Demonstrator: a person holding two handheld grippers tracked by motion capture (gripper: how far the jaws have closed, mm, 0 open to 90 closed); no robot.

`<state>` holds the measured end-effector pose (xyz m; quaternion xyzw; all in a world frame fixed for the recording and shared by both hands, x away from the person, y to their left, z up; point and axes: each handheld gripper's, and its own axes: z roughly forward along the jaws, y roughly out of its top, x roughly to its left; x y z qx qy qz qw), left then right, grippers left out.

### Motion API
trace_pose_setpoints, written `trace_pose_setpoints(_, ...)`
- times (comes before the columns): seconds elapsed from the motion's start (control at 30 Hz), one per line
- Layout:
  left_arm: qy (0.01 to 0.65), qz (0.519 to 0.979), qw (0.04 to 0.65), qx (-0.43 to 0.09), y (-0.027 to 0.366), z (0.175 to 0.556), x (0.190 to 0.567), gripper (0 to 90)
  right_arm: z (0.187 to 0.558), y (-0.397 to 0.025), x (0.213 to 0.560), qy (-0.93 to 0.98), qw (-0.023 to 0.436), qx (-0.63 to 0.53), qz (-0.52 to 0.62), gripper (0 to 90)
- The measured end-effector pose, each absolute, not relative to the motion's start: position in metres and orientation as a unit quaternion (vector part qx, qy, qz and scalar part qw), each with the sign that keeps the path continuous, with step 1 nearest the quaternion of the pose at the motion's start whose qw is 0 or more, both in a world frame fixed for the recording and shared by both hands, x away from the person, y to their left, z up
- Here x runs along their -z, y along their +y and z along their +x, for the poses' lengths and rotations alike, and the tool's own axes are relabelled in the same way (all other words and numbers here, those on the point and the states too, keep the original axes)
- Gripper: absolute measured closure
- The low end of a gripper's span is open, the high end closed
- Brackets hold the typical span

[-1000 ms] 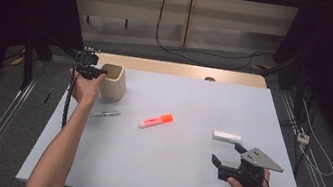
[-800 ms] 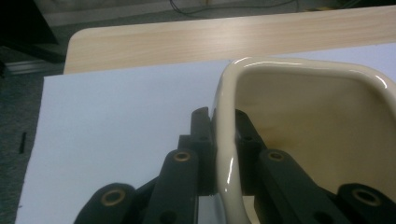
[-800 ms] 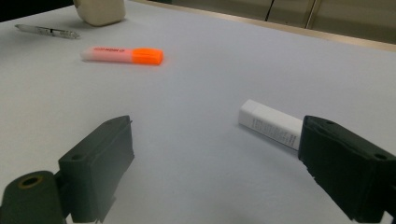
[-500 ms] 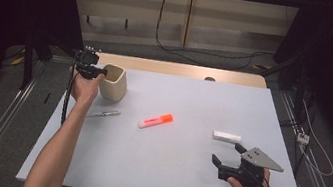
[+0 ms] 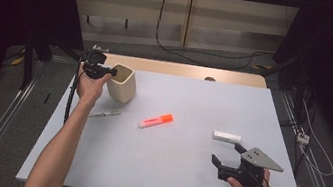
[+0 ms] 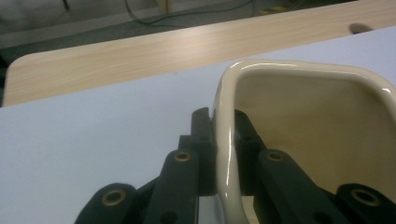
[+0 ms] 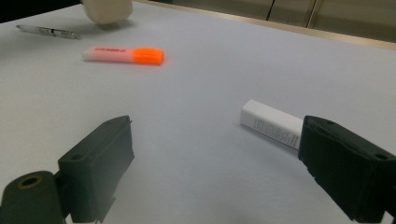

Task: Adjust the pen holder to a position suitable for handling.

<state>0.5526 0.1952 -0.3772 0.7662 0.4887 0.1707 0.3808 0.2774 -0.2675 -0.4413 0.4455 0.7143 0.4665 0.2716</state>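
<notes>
A cream cup stands at the back left of the white table. My left gripper is shut on its near-left rim, with one jaw inside the cup and one outside; the left gripper pinches the glossy wall. An orange highlighter lies mid-table, also seen as the highlighter. A small white box lies just ahead of my right gripper, which is open. In the right gripper view the box rests near the right jaw of the right gripper.
A silver pen lies left of the highlighter, below the cup; the pen is seen far off. A wooden strip borders the table's far edge. Metal rails run along both sides on the floor.
My left gripper and the cup in it have shifted slightly to the right. The right gripper, highlighter, box and pen have stayed where they were.
</notes>
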Motion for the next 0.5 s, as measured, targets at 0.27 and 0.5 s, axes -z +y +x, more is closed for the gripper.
trace_pose_setpoints(0.27, 0.434, 0.794, 0.393, -0.165, 0.173, 0.55, 0.366, 82.9, 0.277, -0.268, 0.441, 0.714, 0.271, -0.468, 0.445, 9.8)
trace_pose_setpoints(0.5, 0.386, 0.813, 0.409, -0.15, 0.147, 0.547, 0.358, 82.8, 0.277, -0.268, 0.441, 0.714, 0.271, -0.469, 0.444, 9.8)
